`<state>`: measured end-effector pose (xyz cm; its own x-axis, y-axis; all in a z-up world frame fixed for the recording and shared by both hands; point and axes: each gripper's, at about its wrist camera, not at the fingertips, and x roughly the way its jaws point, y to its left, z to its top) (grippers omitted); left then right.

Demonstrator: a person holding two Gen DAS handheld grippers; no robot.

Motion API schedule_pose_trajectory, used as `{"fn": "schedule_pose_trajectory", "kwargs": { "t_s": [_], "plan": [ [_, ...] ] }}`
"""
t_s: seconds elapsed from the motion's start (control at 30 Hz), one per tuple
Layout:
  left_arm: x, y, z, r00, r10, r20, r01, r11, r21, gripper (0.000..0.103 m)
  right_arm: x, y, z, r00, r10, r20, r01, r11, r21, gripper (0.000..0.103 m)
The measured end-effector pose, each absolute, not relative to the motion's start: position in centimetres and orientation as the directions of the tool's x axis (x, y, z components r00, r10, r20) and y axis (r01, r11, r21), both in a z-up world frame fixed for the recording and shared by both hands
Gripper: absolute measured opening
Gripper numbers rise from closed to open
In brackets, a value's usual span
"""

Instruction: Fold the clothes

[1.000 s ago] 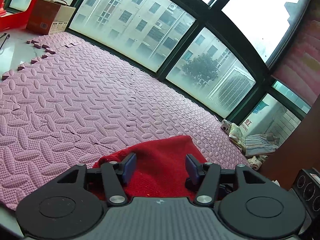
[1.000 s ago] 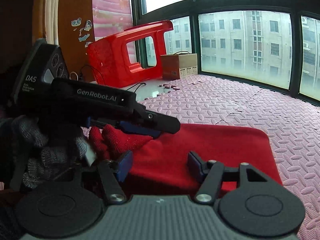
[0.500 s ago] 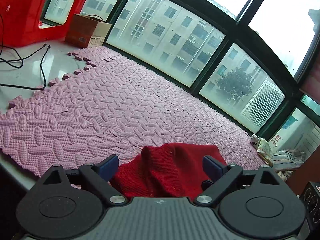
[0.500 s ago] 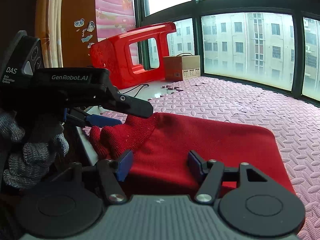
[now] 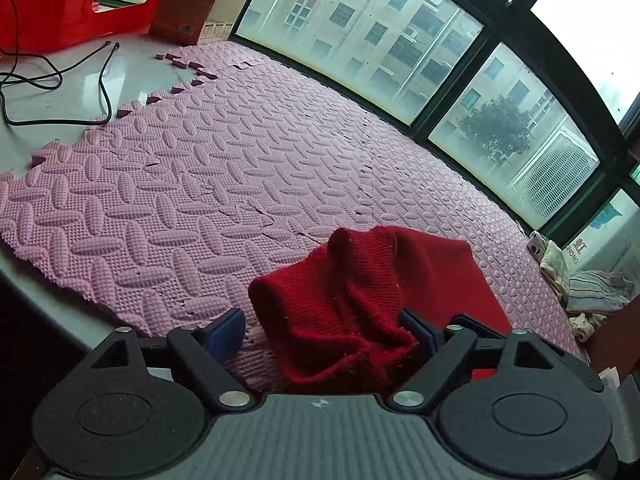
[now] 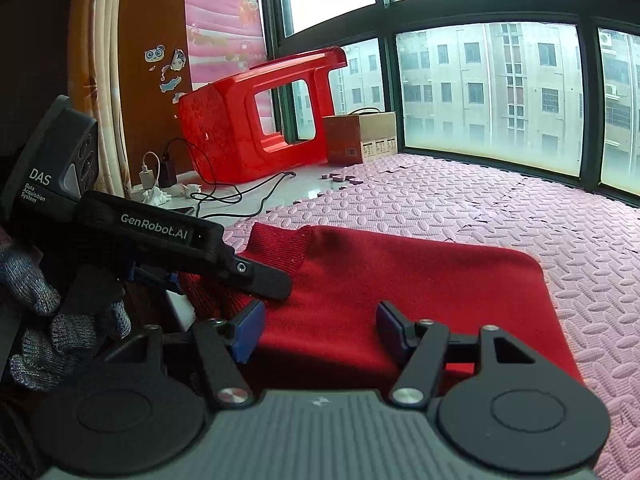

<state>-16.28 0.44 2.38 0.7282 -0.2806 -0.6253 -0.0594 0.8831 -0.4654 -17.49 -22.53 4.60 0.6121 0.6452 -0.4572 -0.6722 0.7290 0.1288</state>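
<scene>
A red knitted garment (image 6: 400, 280) lies folded on the pink foam mat (image 6: 500, 208). In the left wrist view its near-left corner (image 5: 340, 304) is bunched up in a loose hump between my fingers. My left gripper (image 5: 324, 332) is open wide, jaws on either side of that hump, not clamping it. In the right wrist view the left gripper's black body (image 6: 152, 240) sits over the garment's left edge. My right gripper (image 6: 320, 330) is open and empty, just above the garment's near edge.
A red plastic stool (image 6: 256, 120) lies on its side at the far left beside a brown cardboard box (image 6: 360, 136). Black cables (image 5: 60, 80) and a charger (image 6: 154, 172) lie on the white ledge. A heap of other clothes (image 5: 588, 288) sits at the far right. Windows bound the mat.
My left gripper's jaws have opened wider and the view has swung left. The garment corner has bunched into a taller hump. My right gripper has barely moved.
</scene>
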Motion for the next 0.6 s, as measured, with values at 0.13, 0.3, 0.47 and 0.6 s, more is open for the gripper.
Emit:
{"fn": "schedule_pose_trajectory", "kwargs": {
  "t_s": [0.13, 0.3, 0.47, 0.6],
  "plan": [
    [-16.2, 0.3, 2.4, 0.726, -0.289, -0.624, -0.048, 0.884, -0.465, 0.077, -17.2, -24.8, 5.8, 0.601, 0.659, -0.452, -0.642, 0.735, 0.218, 0.068],
    [-16.0, 0.2, 2.4, 0.718, -0.303, -0.627, -0.038, 0.882, -0.470, 0.070, -15.2, -28.8, 6.9, 0.660, 0.590, -0.466, -0.520, 0.806, 0.283, 0.068],
    [-16.0, 0.3, 2.5, 0.710, -0.313, -0.631, -0.036, 0.878, -0.477, 0.069, -11.0, -31.7, 5.6, 0.697, 0.479, -0.533, -0.367, 0.878, 0.308, 0.068],
    [-15.8, 0.4, 2.5, 0.702, -0.325, -0.634, -0.031, 0.875, -0.483, 0.068, -7.9, -33.2, 3.5, 0.637, 0.507, -0.581, -0.270, 0.853, 0.447, 0.065]
  ]
}}
